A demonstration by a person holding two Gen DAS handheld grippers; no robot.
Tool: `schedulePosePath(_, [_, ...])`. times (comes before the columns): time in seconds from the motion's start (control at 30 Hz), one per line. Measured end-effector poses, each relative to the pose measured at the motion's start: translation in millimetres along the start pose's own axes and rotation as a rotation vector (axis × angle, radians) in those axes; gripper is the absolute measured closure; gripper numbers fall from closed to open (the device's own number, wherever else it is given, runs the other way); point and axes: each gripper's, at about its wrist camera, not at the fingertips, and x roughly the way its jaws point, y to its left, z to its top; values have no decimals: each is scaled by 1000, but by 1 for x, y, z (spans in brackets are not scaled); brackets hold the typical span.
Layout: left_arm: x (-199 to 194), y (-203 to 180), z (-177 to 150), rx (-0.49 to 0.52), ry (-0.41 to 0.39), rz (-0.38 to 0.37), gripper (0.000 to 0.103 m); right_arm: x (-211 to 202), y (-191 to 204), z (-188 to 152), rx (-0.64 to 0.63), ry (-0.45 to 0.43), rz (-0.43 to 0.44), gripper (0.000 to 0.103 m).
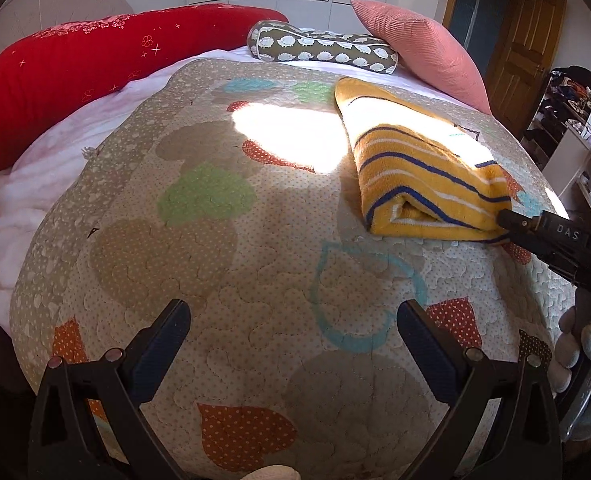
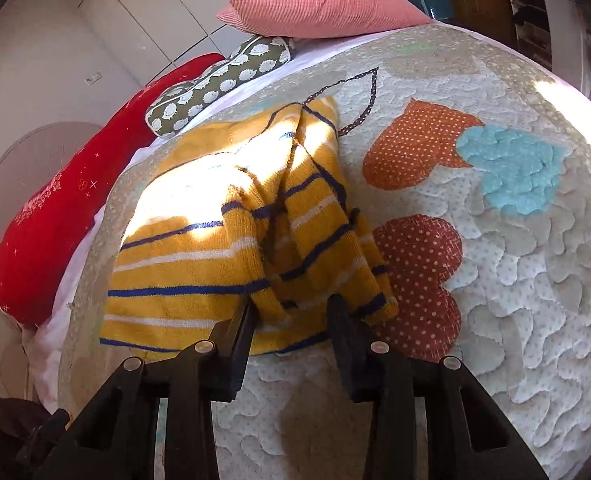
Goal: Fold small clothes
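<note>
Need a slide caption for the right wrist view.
Right gripper open at the near edge of the folded yellow striped garment on the heart-patterned quilt.

Folded garment (image 1: 423,172) lies on the bed quilt (image 1: 215,240), pillows (image 1: 323,46) behind, right hand-held gripper (image 2: 291,312) at its near edge

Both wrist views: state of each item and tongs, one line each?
Yellow knit garment with blue and white stripes: folded, lying on the quilt.
Heart-patterned patchwork quilt: spread flat on the bed.
Left tongs: open, above bare quilt.
Right tongs: open, fingers straddling the garment's near edge.
</note>
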Motion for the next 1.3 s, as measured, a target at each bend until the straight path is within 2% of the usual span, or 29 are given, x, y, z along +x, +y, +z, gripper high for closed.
schedulePosePath(0.13, [-5, -8, -3, 22, -24, -1, 0, -38, 22, -41, -145, -78, -104, 59])
schedulePosePath(0.23, [-8, -17, -8, 39, -20, -21, 0, -54, 19, -66, -146, -93, -157, 57])
schedulePosePath(0.33, [-11, -27, -13, 67, -11, -41, 0, -63, 14, -77, -141, -88, -195, 57])
schedulePosePath(0.43, [-16, -34, -15, 95, -23, -38, 0, -68, 13, -75, -152, -96, -200, 55])
schedulePosePath(0.53, [-18, -36, -15, 102, -28, -36, 0, -70, 11, -72, -128, -96, -163, 55])
schedulePosePath(0.63, [-11, -34, -15, 93, -10, -34, 0, -66, 20, -57, -156, -96, -120, 55])
schedulePosePath(0.73, [-1, -32, -15, 75, 23, -36, 0, -60, 40, -27, -201, -134, -27, 55])
schedulePosePath(0.83, [1, -30, -16, 65, 38, -45, 0, -33, 53, 7, -229, -119, 21, 55])
schedulePosePath(0.93, [-2, -28, -14, 75, 21, -27, 0, 10, 46, 31, -184, -13, 73, 55])
schedulePosePath(1.03, [-3, -23, -11, 72, 20, -27, 0, 46, 22, 40, -102, 113, 24, 58])
schedulePosePath(1.1, [-1, -19, -9, 64, 22, -32, 0, 39, 16, 43, -62, 90, 43, 60])
schedulePosePath(1.17, [4, -18, -8, 53, 30, -33, 0, 21, 23, 55, -70, 13, 24, 58])
schedulePosePath(1.2, [6, -17, -7, 45, 34, -40, 0, 15, 28, 64, -79, -14, 42, 58])
schedulePosePath(1.3, [9, -19, -7, 36, 44, -54, 0, 19, 46, 91, -107, -27, 100, 57])
